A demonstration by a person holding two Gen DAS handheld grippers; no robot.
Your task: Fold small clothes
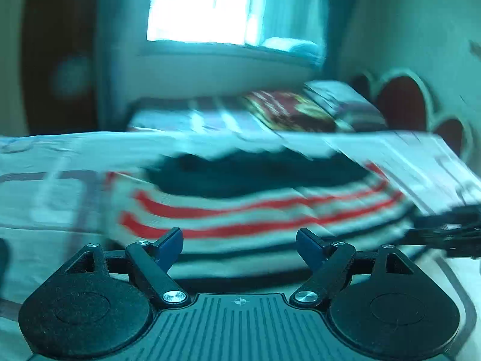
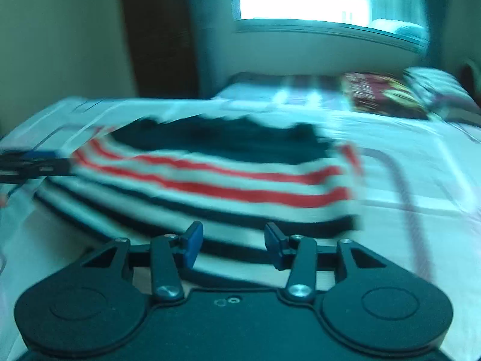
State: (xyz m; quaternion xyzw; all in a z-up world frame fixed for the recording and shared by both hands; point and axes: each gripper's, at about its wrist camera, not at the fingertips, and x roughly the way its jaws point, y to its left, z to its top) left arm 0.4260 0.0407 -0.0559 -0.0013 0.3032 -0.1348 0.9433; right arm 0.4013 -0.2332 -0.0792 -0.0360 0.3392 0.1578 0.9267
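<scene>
A small striped garment [image 1: 240, 207], white with red and dark bands and a dark upper part, lies flat on the bed. It also shows in the right wrist view [image 2: 210, 177]. My left gripper [image 1: 239, 245] is open and empty, its blue pads just short of the garment's near hem. My right gripper [image 2: 233, 242] is open and empty, over the near hem. The right gripper shows at the right edge of the left wrist view [image 1: 448, 231]; the left gripper shows at the left edge of the right wrist view [image 2: 33, 162]. Both views are blurred.
The bed sheet [image 2: 421, 156] is pale with dark line patterns. A red patterned pillow [image 1: 294, 114] and a pale pillow [image 1: 345, 99] lie at the far end. A bright window [image 1: 210, 6] is behind, a dark door [image 2: 162, 30] to the left.
</scene>
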